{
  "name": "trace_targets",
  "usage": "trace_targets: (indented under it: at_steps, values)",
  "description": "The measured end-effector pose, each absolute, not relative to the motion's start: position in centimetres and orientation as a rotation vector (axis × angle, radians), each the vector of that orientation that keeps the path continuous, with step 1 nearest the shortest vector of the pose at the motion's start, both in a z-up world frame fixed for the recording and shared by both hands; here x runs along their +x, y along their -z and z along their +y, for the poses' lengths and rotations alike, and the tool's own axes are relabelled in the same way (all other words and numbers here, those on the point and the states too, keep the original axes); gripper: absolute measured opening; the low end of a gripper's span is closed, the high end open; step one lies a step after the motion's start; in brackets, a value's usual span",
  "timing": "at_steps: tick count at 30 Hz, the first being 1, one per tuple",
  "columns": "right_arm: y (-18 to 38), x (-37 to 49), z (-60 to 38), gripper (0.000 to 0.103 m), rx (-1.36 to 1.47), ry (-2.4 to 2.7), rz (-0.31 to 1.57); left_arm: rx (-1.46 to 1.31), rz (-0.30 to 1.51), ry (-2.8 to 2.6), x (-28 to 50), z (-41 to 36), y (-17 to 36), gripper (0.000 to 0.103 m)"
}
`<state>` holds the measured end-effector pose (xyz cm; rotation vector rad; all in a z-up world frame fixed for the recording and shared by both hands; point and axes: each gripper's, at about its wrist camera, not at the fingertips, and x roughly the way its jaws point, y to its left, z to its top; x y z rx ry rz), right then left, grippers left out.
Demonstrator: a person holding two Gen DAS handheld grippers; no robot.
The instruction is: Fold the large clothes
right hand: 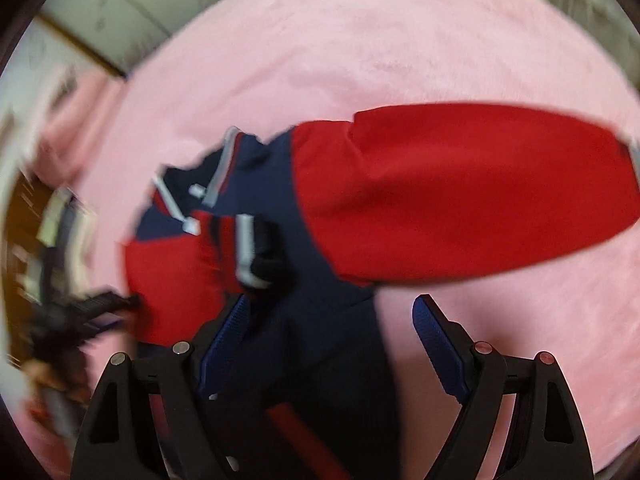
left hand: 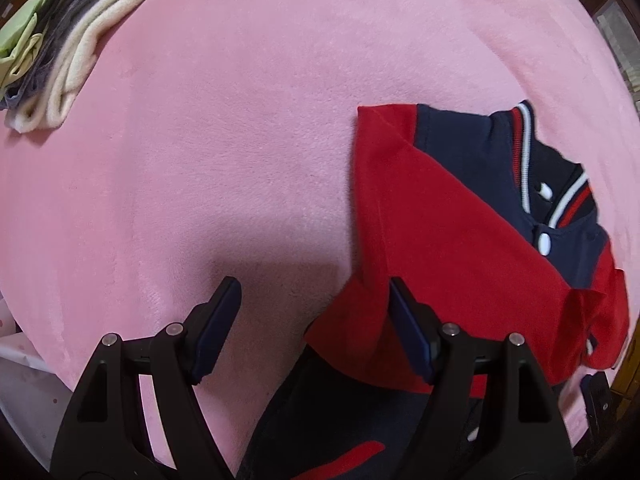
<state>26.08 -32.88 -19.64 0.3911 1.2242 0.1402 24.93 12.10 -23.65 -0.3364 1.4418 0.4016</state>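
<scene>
1. My left gripper (left hand: 316,292) points straight down over the pink blanket (left hand: 240,120), jaws wide, nothing between the pads.
2. The red and navy jacket (left hand: 472,240) lies flat on the blanket, just right of that gripper; its red sleeve edge runs under the right finger (left hand: 408,328).
3. A stack of folded clothes (left hand: 64,52) sits well ahead and to the left, far from the jacket.
4. My right gripper (right hand: 332,312) is tilted down above the jacket (right hand: 320,280), jaws wide and empty. The view is motion-blurred.
5. In the right view one red sleeve (right hand: 460,192) stretches ahead and to the right; the striped collar (right hand: 216,176) sits ahead-left.
</scene>
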Motion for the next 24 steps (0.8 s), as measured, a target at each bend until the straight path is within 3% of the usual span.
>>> trace_targets:
  at_steps: [3, 6, 7, 8, 10, 15, 21, 24]
  values:
    - [20.1, 27.4, -32.4, 0.085, 0.480, -0.184, 1.247, -0.366, 1.417, -0.371, 23.8, 12.3, 22.2, 0.073]
    - [21.1, 28.7, -31.2, 0.071, 0.507, -0.216, 1.261, -0.388, 1.383, -0.328, 22.9, 12.1, 20.7, 0.073]
    - [21.4, 29.2, -30.6, 0.060, 0.521, -0.220, 1.269, -0.398, 1.374, -0.308, 22.6, 12.1, 20.3, 0.073]
    - [21.6, 29.2, -30.7, 0.038, 0.527, -0.222, 1.276, -0.411, 1.370, -0.288, 22.2, 12.1, 19.9, 0.073]
    - [22.5, 30.4, -28.9, 0.019, 0.532, -0.249, 1.291, -0.436, 1.371, -0.253, 21.8, 12.2, 19.4, 0.073]
    - [20.7, 31.2, -25.3, 0.013, 0.462, -0.419, 1.163, -0.434, 1.417, -0.233, 21.6, 12.7, 18.2, 0.073]
    - [14.7, 29.7, -24.6, 0.013, 0.636, -0.746, 0.804, -0.500, 1.437, -0.244, 19.5, 15.9, 18.2, 0.073]
    - [15.9, 30.4, -25.7, 0.013, 0.578, -0.568, 0.882, -0.505, 1.458, -0.259, 18.2, 16.5, 18.1, 0.073]
